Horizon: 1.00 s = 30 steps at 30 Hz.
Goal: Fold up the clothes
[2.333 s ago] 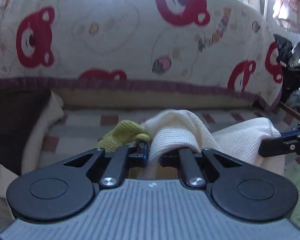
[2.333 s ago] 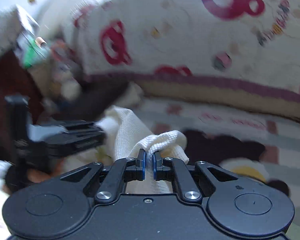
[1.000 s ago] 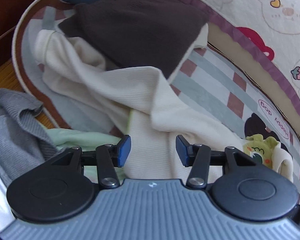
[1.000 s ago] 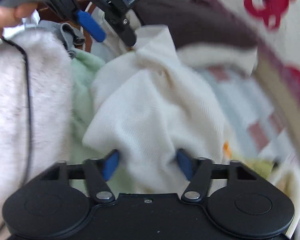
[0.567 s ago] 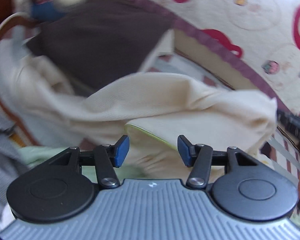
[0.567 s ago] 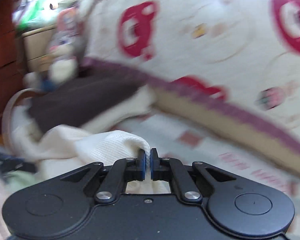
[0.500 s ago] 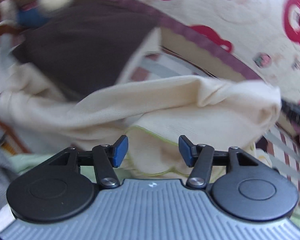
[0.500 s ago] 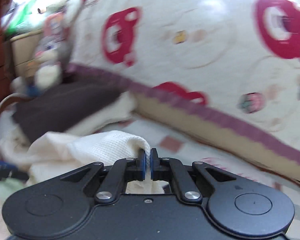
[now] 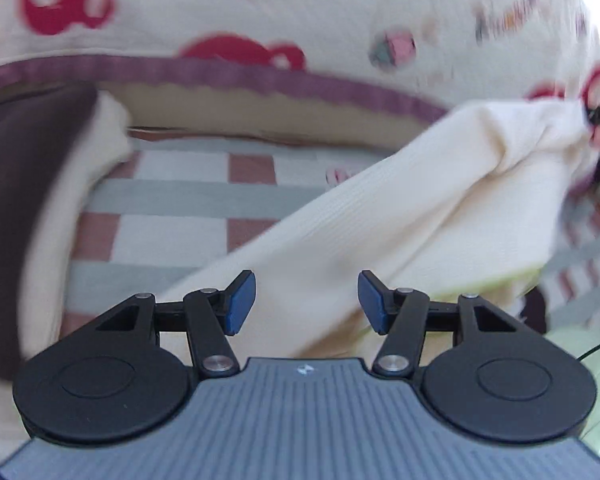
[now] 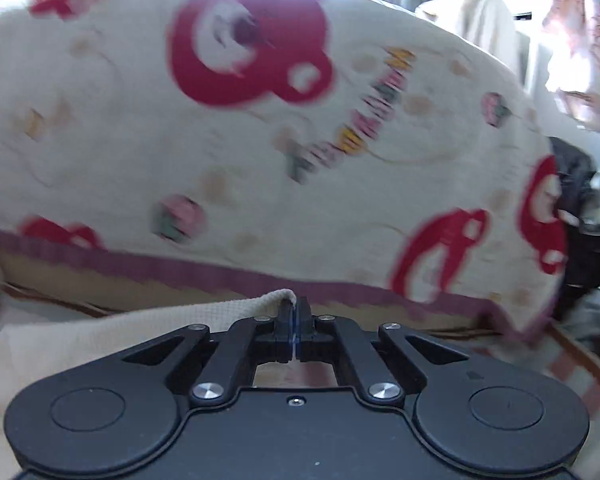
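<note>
Right wrist view: the right gripper [image 10: 295, 322] is clamped tight, its jaws pinched on a fold of the cream knit garment [image 10: 140, 328], whose edge loops up just over the left finger. The cloth trails away to the lower left of that view, with the bear-print quilt [image 10: 260, 140] filling the background, its purple hem [image 10: 180, 272] running across behind the fingertips.

Over on the left wrist view, the left gripper [image 9: 306, 302] stands with its jaws apart, blue pads [image 9: 240, 300] well clear of each other and pressing on nothing. The cream knit garment [image 9: 420, 220] stretches as a taut band from under those open jaws up to the far right, where a dark tool grips its corner at the frame's edge. Beneath it lies a checked sheet [image 9: 180, 200] in pink, grey and white, and a dark brown cloth [image 9: 16, 200] sits at the left. Heavy motion blur throughout.
</note>
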Tool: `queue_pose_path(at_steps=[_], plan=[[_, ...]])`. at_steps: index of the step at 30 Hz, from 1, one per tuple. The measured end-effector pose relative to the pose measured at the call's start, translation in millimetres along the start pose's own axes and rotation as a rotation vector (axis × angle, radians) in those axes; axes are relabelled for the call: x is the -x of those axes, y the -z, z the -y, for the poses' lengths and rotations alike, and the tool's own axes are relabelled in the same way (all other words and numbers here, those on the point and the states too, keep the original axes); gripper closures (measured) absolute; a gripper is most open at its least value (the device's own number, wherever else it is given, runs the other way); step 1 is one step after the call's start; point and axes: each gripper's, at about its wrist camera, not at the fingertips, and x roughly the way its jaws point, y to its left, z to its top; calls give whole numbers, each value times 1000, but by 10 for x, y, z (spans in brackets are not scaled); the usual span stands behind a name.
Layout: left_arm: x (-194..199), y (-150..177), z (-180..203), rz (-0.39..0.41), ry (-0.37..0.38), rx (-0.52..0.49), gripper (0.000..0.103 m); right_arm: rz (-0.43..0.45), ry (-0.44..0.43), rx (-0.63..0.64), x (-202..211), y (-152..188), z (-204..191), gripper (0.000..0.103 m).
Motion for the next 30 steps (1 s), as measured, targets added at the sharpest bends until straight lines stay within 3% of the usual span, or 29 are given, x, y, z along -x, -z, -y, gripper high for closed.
queue_pose_path(at_steps=[2, 3, 5, 7, 9, 10, 11, 12, 14, 16, 19, 20, 22, 23, 26, 30], plan=[[-111, 11, 27, -18, 9, -33, 47, -42, 92, 24, -116, 155, 193, 103], [-162, 54, -8, -33, 27, -21, 46, -104, 91, 26, -185, 224, 281, 103], [-265, 152, -92, -65, 69, 13, 45, -308, -17, 37, -343, 383, 411, 102], [-428, 246, -187, -125, 56, 38, 45, -429, -122, 96, -376, 487, 416, 102], [-534, 323, -253, -186, -25, 19, 45, -433, -199, 132, -318, 435, 394, 90], [-547, 334, -287, -194, -58, 17, 45, -425, -239, 142, -285, 391, 383, 88], [-574, 347, -338, -196, -75, 23, 45, -406, -288, 146, -262, 325, 359, 79], [-600, 344, -383, -198, -70, 43, 44, -375, -347, 143, -249, 234, 321, 74], [-650, 333, -470, -201, -54, 87, 41, -369, -480, 149, -367, 59, 154, 51], [-721, 334, -482, -212, -17, 99, 36, -392, -615, 165, -528, -72, -69, 48], [-839, 344, -478, -243, 71, 148, 35, -460, -722, 260, -615, 98, -580, 48], [-851, 347, -495, -242, 92, 168, 39, -468, -734, 325, -599, 195, -773, 48], [-838, 335, -490, -227, 108, 152, 85, -461, -714, 507, -478, 369, -1140, 49], [-817, 325, -458, -216, 78, 107, 102, -444, -693, 596, -413, 441, -1296, 49], [-669, 274, -431, -130, 13, 75, 102, -364, -772, 740, -198, 498, -1557, 48], [-387, 180, -371, 10, 4, 33, 102, -263, -850, 823, -10, 509, -1755, 44]])
